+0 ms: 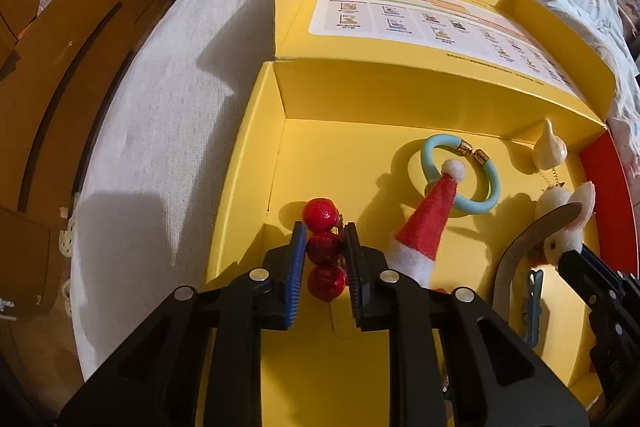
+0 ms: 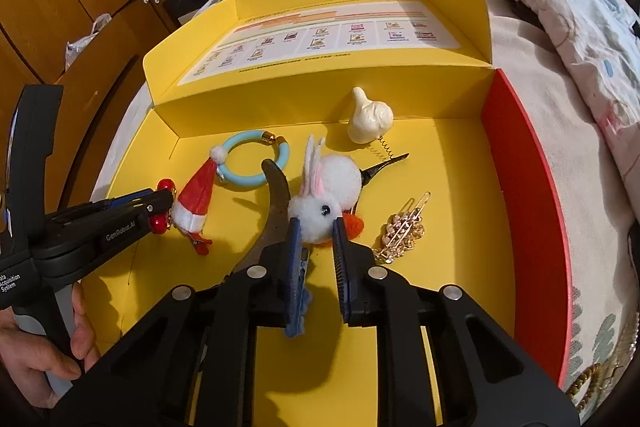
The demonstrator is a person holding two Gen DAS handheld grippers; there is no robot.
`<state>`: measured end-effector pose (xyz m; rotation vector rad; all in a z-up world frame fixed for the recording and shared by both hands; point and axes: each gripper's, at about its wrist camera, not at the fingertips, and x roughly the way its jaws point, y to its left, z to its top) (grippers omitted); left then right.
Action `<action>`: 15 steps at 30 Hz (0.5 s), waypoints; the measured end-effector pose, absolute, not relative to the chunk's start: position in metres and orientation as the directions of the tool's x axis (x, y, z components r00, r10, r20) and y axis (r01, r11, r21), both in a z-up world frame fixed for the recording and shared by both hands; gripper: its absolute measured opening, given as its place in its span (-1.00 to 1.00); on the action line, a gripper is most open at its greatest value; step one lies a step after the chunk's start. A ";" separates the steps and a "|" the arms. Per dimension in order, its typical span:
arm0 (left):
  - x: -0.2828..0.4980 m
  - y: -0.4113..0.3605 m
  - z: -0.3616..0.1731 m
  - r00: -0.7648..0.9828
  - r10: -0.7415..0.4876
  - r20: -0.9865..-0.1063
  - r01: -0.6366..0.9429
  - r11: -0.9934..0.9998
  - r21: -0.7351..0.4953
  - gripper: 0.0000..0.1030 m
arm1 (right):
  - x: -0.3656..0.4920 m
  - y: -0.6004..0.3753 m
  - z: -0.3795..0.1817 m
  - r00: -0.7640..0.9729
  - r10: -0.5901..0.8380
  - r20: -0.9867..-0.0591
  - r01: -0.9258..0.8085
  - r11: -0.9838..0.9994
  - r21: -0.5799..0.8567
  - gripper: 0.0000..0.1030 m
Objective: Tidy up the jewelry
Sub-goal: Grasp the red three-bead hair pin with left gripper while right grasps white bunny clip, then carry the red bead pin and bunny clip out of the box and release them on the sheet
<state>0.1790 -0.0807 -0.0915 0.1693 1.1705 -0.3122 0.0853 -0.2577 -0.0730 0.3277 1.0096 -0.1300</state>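
- Left wrist view: the left gripper [image 1: 323, 250] has its fingers clamped on a string of 3 red beads [image 1: 323, 245]; the middle bead sits between the blue pads, 1 bead juts past the tips and 1 lies nearer the camera.
- The beads are over the left part of the floor of an open yellow box [image 1: 256, 163], which rests on a bed [image 1: 168, 115] with its lid folded back.
- Just to the right of the beads stands a red felt Santa hat clip [image 1: 426, 223]; its white pompom overlaps a light blue bangle [image 1: 460, 179] with gold end caps.
- Further right, a cream garlic-shaped charm [image 1: 551, 147] sits near the back wall, and the right gripper [image 1: 576, 259] shows at the right edge by a white plush piece.
- Right wrist view: the right gripper [image 2: 316, 227] has its fingers pressed against both sides of a white plush rabbit clip [image 2: 320, 207] with upright ears and an orange patch, in the middle of the box floor.
- A curved grey metal band [image 2: 276, 203] lies just to the left of the rabbit, and a blue clip [image 2: 298, 311] lies under the left finger.
- A gold hair clip [image 2: 404, 231] lies to the right of the rabbit, near the red side wall [image 2: 520, 167].
- The left gripper [image 2: 160, 205] comes in from the left with a hand [image 2: 48, 351] on its handle.
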 end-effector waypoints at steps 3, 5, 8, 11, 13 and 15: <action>0.181 -0.078 -0.090 0.350 -0.165 -0.922 0.327 0.944 -0.045 -0.64 | 0.083 -0.261 -0.070 0.538 0.046 -0.842 0.264 0.939 0.220 -0.73; 0.182 -0.076 -0.089 0.343 -0.179 -0.922 0.325 0.944 -0.062 -0.64 | 0.081 -0.265 -0.066 0.546 0.051 -0.836 0.265 0.936 0.231 -0.75; 0.181 -0.073 -0.084 0.353 -0.185 -0.917 0.322 0.944 -0.067 -0.64 | 0.078 -0.272 -0.059 0.560 0.056 -0.826 0.275 0.929 0.249 -0.77; 0.179 -0.071 -0.076 0.364 -0.195 -0.911 0.319 0.945 -0.075 -0.64 | 0.074 -0.279 -0.052 0.574 0.065 -0.817 0.285 0.919 0.273 -0.78; 0.176 -0.070 -0.070 0.374 -0.203 -0.905 0.320 0.944 -0.080 -0.64 | 0.071 -0.282 -0.047 0.582 0.068 -0.811 0.285 0.916 0.281 -0.88; 0.172 -0.067 -0.061 0.385 -0.213 -0.898 0.320 0.943 -0.087 -0.64 | 0.068 -0.284 -0.042 0.591 0.072 -0.804 0.283 0.914 0.290 -0.91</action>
